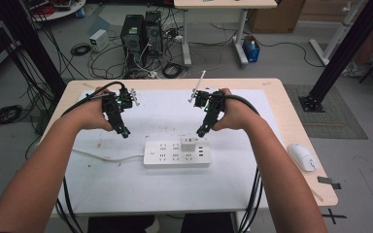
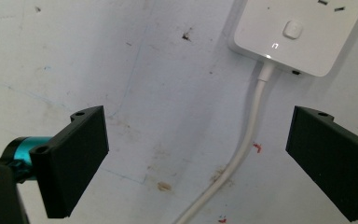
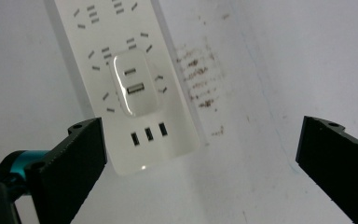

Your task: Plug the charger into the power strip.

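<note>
A white power strip (image 1: 176,153) lies on the white mat in the middle of the table, its cord (image 1: 107,158) running off to the left. A white USB charger (image 1: 189,143) is plugged into its upper right sockets and stands upright (image 3: 134,88). My right gripper (image 1: 201,132) hovers just above and right of the charger, jaws wide apart with nothing between them (image 3: 198,163). My left gripper (image 1: 125,132) hangs left of the strip, open and empty (image 2: 196,158), over the cord (image 2: 242,149) near the strip's switch end (image 2: 298,32).
A white mouse (image 1: 302,156) rests near the table's right edge, with a small dark piece (image 1: 329,182) beside it. The mat (image 1: 165,114) is stained in places. Computers and cables sit on the floor beyond the table.
</note>
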`<control>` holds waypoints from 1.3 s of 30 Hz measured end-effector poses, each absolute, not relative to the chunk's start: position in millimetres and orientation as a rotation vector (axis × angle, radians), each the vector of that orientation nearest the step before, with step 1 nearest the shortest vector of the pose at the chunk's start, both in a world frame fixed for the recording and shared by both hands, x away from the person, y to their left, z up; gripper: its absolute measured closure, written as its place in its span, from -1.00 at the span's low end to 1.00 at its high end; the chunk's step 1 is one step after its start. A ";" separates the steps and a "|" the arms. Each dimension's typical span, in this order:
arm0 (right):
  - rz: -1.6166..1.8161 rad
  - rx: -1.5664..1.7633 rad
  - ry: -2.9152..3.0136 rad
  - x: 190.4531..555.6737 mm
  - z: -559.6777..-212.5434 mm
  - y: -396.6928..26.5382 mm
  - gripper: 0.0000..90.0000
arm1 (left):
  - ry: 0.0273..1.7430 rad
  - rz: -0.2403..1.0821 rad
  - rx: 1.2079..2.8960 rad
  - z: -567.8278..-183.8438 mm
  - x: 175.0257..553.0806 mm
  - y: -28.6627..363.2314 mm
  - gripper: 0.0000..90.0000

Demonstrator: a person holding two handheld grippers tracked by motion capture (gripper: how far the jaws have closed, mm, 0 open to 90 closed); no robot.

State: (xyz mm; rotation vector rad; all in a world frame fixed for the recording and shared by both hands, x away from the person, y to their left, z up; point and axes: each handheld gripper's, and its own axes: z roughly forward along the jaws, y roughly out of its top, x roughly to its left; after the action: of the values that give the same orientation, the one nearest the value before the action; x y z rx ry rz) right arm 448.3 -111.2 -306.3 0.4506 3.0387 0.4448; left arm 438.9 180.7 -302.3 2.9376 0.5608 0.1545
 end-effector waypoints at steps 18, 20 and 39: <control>0.257 0.462 3.044 460.6 -300.0 -124.3 -0.98 | 0.495 0.102 2.955 -292.1 445.5 177.7 -0.87; 0.262 0.461 3.043 460.0 -299.8 -123.9 -0.98 | 0.503 0.106 2.946 -292.2 444.8 178.5 -0.87; 0.281 0.480 3.036 456.0 -299.9 -129.5 -0.98 | 0.510 0.098 2.945 -297.4 441.8 178.8 -0.87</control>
State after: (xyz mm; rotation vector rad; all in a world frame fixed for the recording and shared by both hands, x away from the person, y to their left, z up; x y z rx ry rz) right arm 456.0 -129.5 -299.9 0.4799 3.0356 0.2811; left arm 441.8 178.8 -297.4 2.9451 0.5104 0.0976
